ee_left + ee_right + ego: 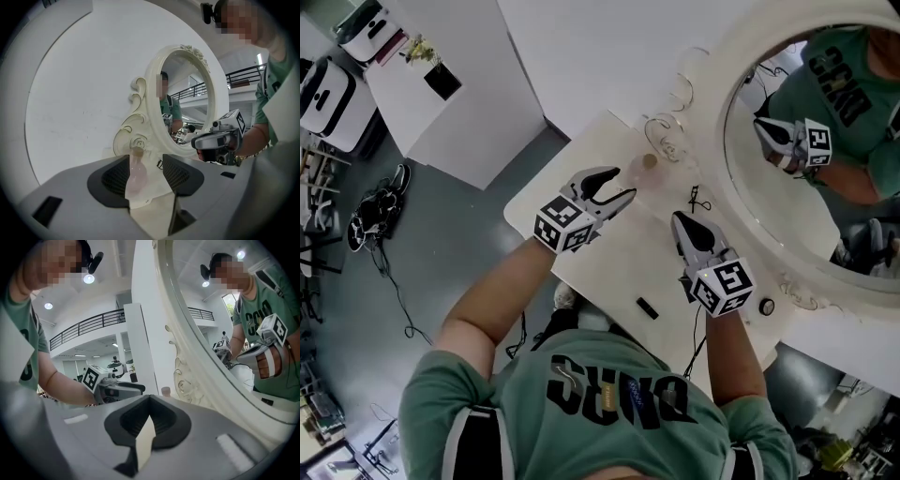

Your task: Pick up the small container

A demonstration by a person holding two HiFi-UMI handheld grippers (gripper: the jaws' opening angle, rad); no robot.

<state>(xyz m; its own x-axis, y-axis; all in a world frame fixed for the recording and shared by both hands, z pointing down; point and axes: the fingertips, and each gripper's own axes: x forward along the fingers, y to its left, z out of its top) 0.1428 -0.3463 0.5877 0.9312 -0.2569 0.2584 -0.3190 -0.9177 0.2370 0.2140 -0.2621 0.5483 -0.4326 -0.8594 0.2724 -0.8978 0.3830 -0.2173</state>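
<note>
Small container point(643, 167), pale pink translucent bottle with a tan cap, stands upright on the cream table point(605, 267), right at the scrolled foot of the ornate oval mirror point(733, 220). Left gripper point(622, 185) is released, jaws spread wide, tips just short of the bottle; in the left gripper view the bottle shows in the gap between the jaws, closer to the left pad, nothing pressing on it. Right gripper point(678, 219) is clenched, jaws together and empty, hovering over the table well to the right of the bottle, beside the mirror frame. Small black block point(647, 307) lies on the table nearer the person.
</note>
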